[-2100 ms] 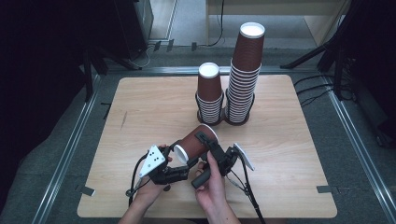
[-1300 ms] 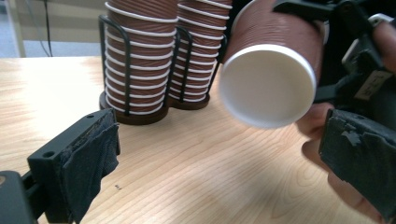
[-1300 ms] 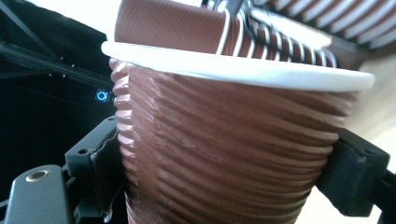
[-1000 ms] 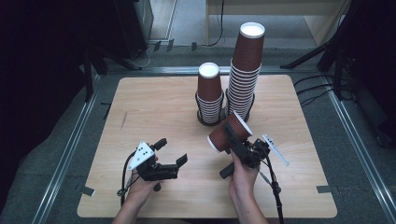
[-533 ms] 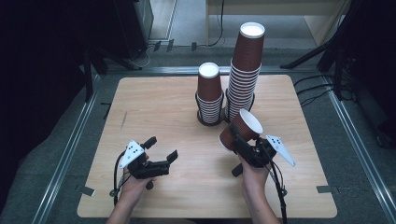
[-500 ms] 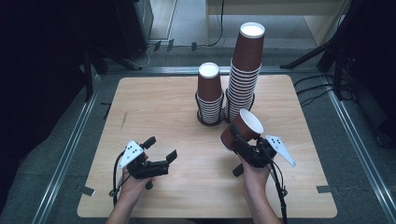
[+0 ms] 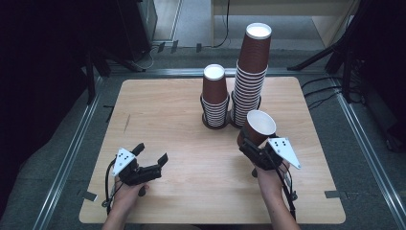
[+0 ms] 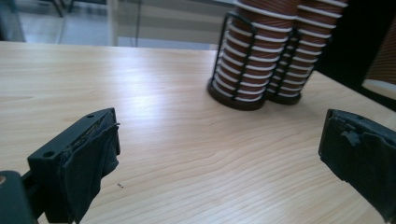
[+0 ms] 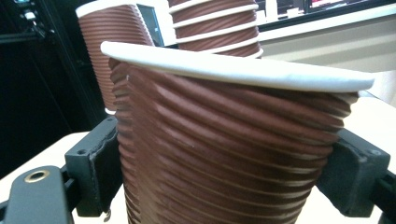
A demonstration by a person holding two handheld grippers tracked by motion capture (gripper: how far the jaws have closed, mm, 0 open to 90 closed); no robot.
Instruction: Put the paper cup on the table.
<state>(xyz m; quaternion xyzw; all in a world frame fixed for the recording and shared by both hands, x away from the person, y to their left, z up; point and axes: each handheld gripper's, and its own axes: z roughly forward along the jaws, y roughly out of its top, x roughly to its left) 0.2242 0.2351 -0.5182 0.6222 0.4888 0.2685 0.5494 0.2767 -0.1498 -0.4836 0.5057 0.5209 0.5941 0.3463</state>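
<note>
Work in hand: a single brown paper cup (image 7: 256,129) is carried in the right gripper (image 7: 253,146), just in front of the two cup stacks in their black wire holder (image 7: 216,122).
Landmark: the holder, standing at the far middle of the wooden table (image 7: 158,110), with a short stack (image 7: 214,96) on its left side and a tall stack (image 7: 250,72) on its right.
Cup, place: off the table, near the holder's front right, mouth up and tilted toward the person, clear of both stacks.
Right gripper: jaws pressed in on the cup's ribbed wall (image 9: 224,154), one pad on each side, below the white rolled rim (image 9: 233,67).
Left gripper: jaws (image 7: 151,158) spread wide with nothing between them, low over the table, well to the front left of the holder; its pads (image 8: 91,158) face bare wood.
Weight: judged very light; an empty paper cup.
Stiffness: thin wall, soft to a squeeze; the ribbing adds some stiffness and grip, and the rim is the firmest part.
Fragility: a hard pinch would likely dent or ovalise the wall, which could make nesting on a stack awkward.
Slip: ribs should hold against the pads; little risk if the pinch is kept gentle.
Where to take hold: mid-wall across the width, as now, leaving rim and base free.
</note>
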